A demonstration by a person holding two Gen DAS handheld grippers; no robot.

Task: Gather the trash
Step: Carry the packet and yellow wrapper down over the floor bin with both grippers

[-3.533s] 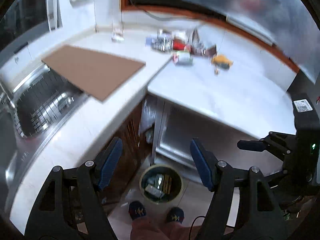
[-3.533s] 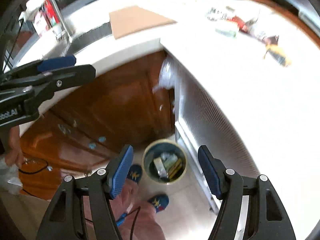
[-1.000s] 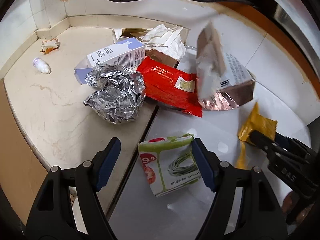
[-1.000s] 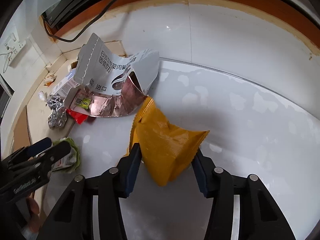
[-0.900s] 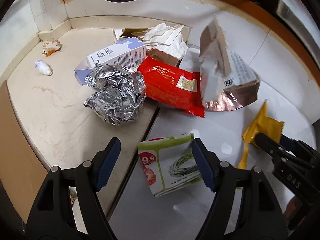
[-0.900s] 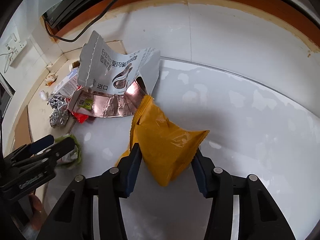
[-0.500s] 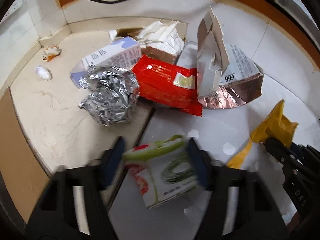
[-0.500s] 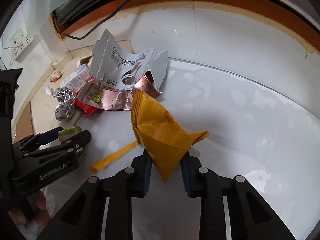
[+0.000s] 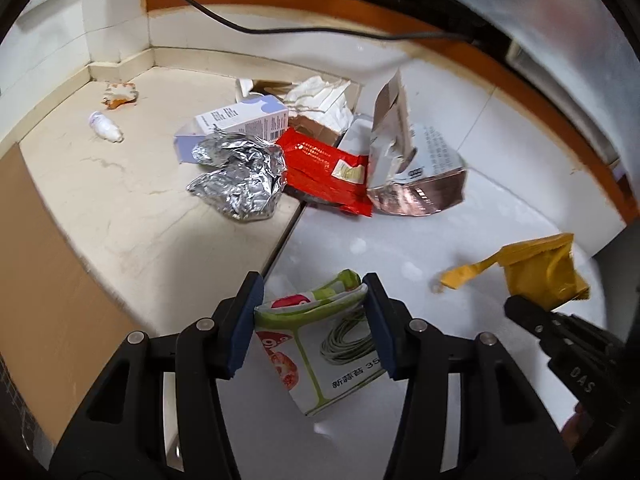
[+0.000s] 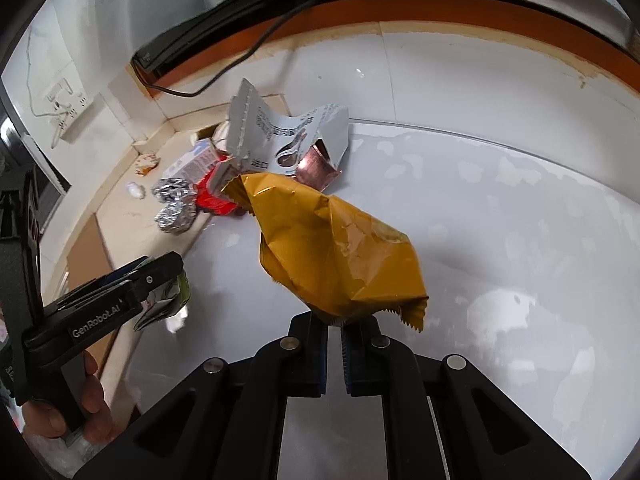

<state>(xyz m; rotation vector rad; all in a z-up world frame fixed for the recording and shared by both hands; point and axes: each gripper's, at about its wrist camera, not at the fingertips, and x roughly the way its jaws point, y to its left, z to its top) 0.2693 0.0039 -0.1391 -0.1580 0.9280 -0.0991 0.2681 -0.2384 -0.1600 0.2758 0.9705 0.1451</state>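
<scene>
Right now both tongs are gripping something: the left tongs (image 9: pixel 310 322) are pinching the green-and-white packet (image 9: pixel 324 340) from either side, its long axis running back toward the handle, and the right tongs (image 10: pixel 334 354) are clamping almost shut on the lower corner of the yellow wrapper (image 10: pixel 336 256), which is standing up and away from them, clear of the bench (image 10: pixel 500 240). Ahead of the left tongs, well apart, the foil ball (image 9: pixel 240 184), red wrapper (image 9: pixel 324 172) and torn silver pouch (image 9: pixel 416 176) are lying clustered, so those tongs look nearer for the next pickup.
</scene>
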